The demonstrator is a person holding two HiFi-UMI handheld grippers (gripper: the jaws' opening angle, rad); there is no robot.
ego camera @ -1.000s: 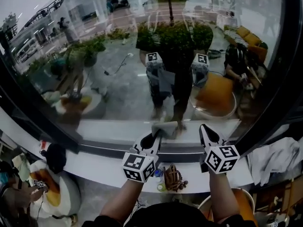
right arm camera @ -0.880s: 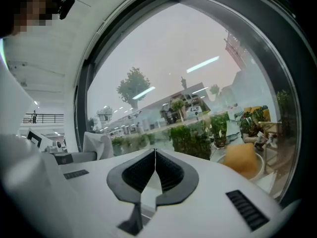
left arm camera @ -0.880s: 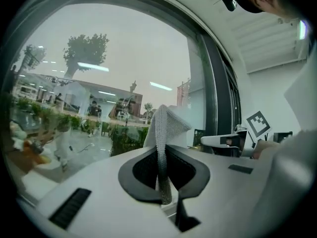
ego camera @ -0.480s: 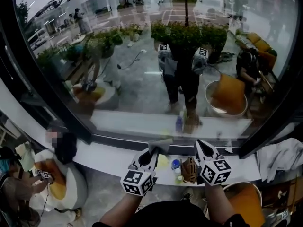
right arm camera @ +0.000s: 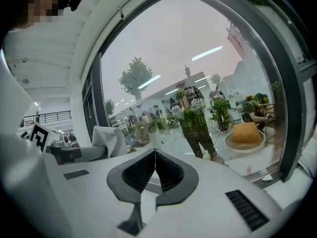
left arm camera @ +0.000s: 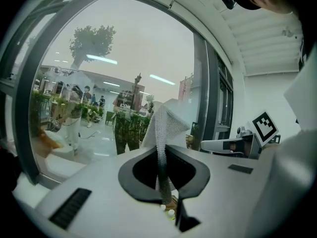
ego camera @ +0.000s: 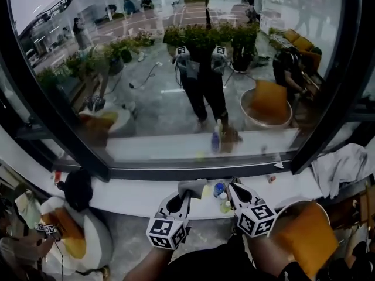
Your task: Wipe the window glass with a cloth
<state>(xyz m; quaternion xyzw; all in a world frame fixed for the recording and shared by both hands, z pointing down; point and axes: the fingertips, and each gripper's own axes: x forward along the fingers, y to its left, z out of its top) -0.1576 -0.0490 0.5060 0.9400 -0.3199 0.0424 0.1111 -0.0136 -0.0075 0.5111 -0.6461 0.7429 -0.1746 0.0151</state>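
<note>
Left gripper (ego camera: 184,195) jaws are pinching the cloth (left arm camera: 166,125) (soft, light, limp; best held by a bunched fold) below the window glass (ego camera: 146,98), not touching it. Right gripper (right arm camera: 155,152) jaws are pressing together, empty.

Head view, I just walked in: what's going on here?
A person at the window glass holds a gripper in each hand. The left gripper is shut on a cloth; the right gripper is shut and empty. Both sit low by the sill, the cloth off the glass.
</note>
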